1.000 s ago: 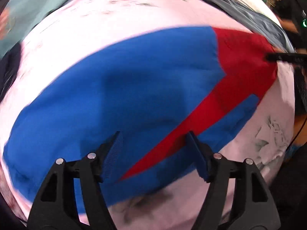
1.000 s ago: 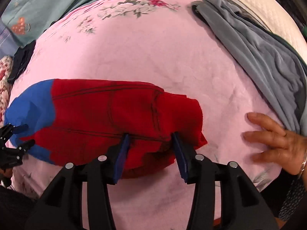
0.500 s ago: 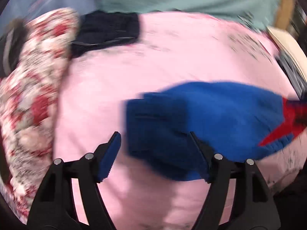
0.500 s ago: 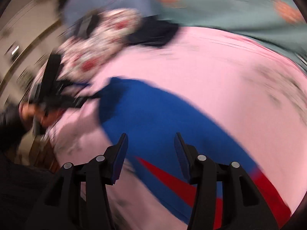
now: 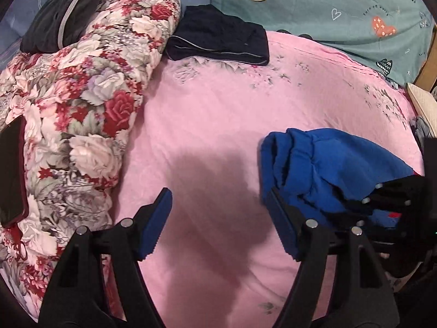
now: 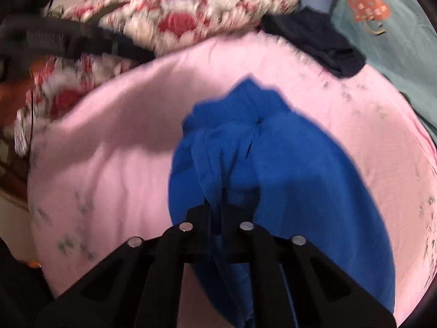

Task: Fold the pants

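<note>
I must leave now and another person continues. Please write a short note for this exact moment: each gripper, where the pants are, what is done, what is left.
Right gripper: fingers just closed, now shut on a bunch of the blue pants near the cuff end.
Left gripper: open, over the bare pink sheet, beside the pants, holding nothing.
Pants: lie on the pink sheet, bunched at the gripped end; a bit of red shows in the left view.
Done: one end grasped.
Left: probably take the other side with the left gripper, fold, then flatten.
</note>
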Available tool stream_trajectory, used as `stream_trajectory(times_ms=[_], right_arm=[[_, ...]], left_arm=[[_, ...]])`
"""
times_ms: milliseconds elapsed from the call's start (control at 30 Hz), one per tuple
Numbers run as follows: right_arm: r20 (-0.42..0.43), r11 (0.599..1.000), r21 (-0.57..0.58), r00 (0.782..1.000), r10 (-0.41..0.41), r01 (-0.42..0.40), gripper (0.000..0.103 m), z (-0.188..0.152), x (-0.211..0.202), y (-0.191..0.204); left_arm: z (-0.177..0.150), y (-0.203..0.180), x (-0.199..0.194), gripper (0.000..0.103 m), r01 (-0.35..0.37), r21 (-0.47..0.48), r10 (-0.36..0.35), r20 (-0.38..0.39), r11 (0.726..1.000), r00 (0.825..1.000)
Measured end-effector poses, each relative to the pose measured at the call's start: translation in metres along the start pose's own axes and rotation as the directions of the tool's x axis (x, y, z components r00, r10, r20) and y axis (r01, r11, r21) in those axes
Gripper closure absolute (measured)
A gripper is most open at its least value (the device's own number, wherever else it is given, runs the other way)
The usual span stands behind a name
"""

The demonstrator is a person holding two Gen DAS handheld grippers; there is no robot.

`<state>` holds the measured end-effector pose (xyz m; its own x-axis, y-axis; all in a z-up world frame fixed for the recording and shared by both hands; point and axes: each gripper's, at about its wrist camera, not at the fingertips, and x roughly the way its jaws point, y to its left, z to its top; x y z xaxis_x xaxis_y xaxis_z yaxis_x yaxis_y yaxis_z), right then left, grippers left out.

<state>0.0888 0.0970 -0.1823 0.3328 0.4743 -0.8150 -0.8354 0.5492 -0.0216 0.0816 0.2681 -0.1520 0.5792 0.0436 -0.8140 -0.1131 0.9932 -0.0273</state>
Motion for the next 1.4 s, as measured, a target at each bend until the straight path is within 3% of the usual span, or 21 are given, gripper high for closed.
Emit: stream_trajectory(times_ms=[67, 167, 233, 300, 367, 400, 500, 600, 633, 667, 733, 800, 867, 933, 1033, 1100, 1133, 1200, 1300, 1400], right_arm=[[0.049, 1.0, -0.002, 0.999, 0.009, -0.009, 0.099, 0.009, -0.014, 0.011], [0.018, 0.996, -0.024, 0.996, 0.085, -0.085, 0.099, 0.004, -0.001, 0.033], [-0.019, 0.997, -0.053, 0.998, 0.056, -0.057, 0.093, -0.004, 0.024, 0.045], [-0.068, 0.998, -0.002, 0.995, 0.068, -0.068, 0.082, -0.01, 0.038, 0.04], [-0.037, 0.994, 0.041, 0.994, 0.101, -0.1, 0.065, -0.008, 0.012, 0.029], [0.027, 0.991, 0.075, 0.993, 0.113, -0.115, 0.054, -0.01, -0.016, 0.014], [0.125, 0.973, 0.209, 0.989, 0.075, -0.1, 0.051, -0.027, -0.071, -0.041], [0.141, 0.879, 0.449, 0.984, 0.105, -0.158, 0.051, -0.057, -0.094, -0.13], [0.154, 0.826, 0.528, 0.979, 0.137, -0.199, 0.051, -0.071, -0.095, -0.163], [0.148, 0.79, 0.568, 0.973, 0.176, -0.23, 0.051, -0.08, -0.089, -0.186], [0.107, 0.756, 0.603, 0.965, 0.24, -0.255, 0.051, -0.094, -0.071, -0.217], [0.083, 0.739, 0.602, 0.944, 0.318, -0.302, 0.051, -0.101, -0.052, -0.229], [0.058, 0.726, 0.596, 0.92, 0.388, -0.344, 0.051, -0.104, -0.03, -0.241], [0.049, 0.725, 0.572, 0.899, 0.435, -0.382, 0.05, -0.101, -0.02, -0.248], [0.02, 0.718, 0.543, 0.862, 0.506, -0.434, 0.049, -0.094, -0.001, -0.252], [0.0, 0.693, 0.546, 0.827, 0.562, -0.471, 0.049, -0.094, 0.014, -0.251], [-0.004, 0.673, 0.551, 0.804, 0.594, -0.494, 0.049, -0.093, 0.02, -0.251], [0.012, 0.63, 0.561, 0.767, 0.642, -0.536, 0.037, -0.09, 0.024, -0.25], [0.116, 0.524, 0.553, 0.683, 0.721, -0.648, 0.037, -0.083, 0.023, -0.247], [0.218, 0.445, 0.568, 0.648, 0.73, -0.693, 0.037, -0.083, 0.024, -0.256]], left_arm=[[0.002, 0.01, -0.005, 0.03, 0.006, -0.022, -0.005, 0.02, 1.0, 1.0], [0.01, 0.017, -0.005, 0.03, 0.026, -0.052, -0.024, 0.032, 0.998, 0.999], [0.017, 0.008, -0.002, 0.03, 0.038, -0.04, -0.036, 0.039, 0.998, 0.999], [0.026, -0.009, -0.002, 0.03, 0.062, 0.002, -0.062, 0.054, 0.998, 0.997], [0.033, -0.036, -0.004, 0.029, 0.082, 0.076, -0.087, 0.074, 0.994, 0.993], [0.036, -0.048, -0.004, 0.028, 0.091, 0.106, -0.1, 0.082, 0.99, 0.992], [0.04, -0.088, 0.0, 0.027, 0.161, 0.176, -0.177, 0.074, 0.971, 0.981], [0.035, -0.134, 0.016, 0.027, 0.293, 0.195, -0.299, 0.0, 0.936, 0.954], [0.029, -0.156, 0.024, 0.027, 0.346, 0.213, -0.346, -0.037, 0.914, 0.938], [0.023, -0.172, 0.03, 0.027, 0.38, 0.223, -0.375, -0.066, 0.898, 0.925], [0.009, -0.206, 0.05, 0.027, 0.397, 0.244, -0.374, -0.134, 0.885, 0.918], [-0.005, -0.228, 0.066, 0.027, 0.388, 0.275, -0.351, -0.174, 0.88, 0.92], [-0.02, -0.244, 0.084, 0.027, 0.357, 0.282, -0.302, -0.221, 0.891, 0.927], [-0.027, -0.251, 0.086, 0.025, 0.318, 0.298, -0.271, -0.189, 0.9, 0.944], [-0.027, -0.254, 0.087, 0.023, 0.307, 0.288, -0.261, -0.186, 0.907, 0.947], [-0.027, -0.254, 0.088, 0.023, 0.304, 0.277, -0.26, -0.185, 0.911, 0.948], [-0.026, -0.255, 0.088, 0.023, 0.301, 0.272, -0.258, -0.184, 0.914, 0.948], [-0.026, -0.255, 0.088, 0.023, 0.292, 0.259, -0.25, -0.182, 0.921, 0.951], [-0.026, -0.259, 0.089, 0.02, 0.276, 0.251, -0.236, -0.177, 0.928, 0.955], [-0.027, -0.26, 0.089, 0.017, 0.265, 0.251, -0.226, -0.177, 0.931, 0.958]])
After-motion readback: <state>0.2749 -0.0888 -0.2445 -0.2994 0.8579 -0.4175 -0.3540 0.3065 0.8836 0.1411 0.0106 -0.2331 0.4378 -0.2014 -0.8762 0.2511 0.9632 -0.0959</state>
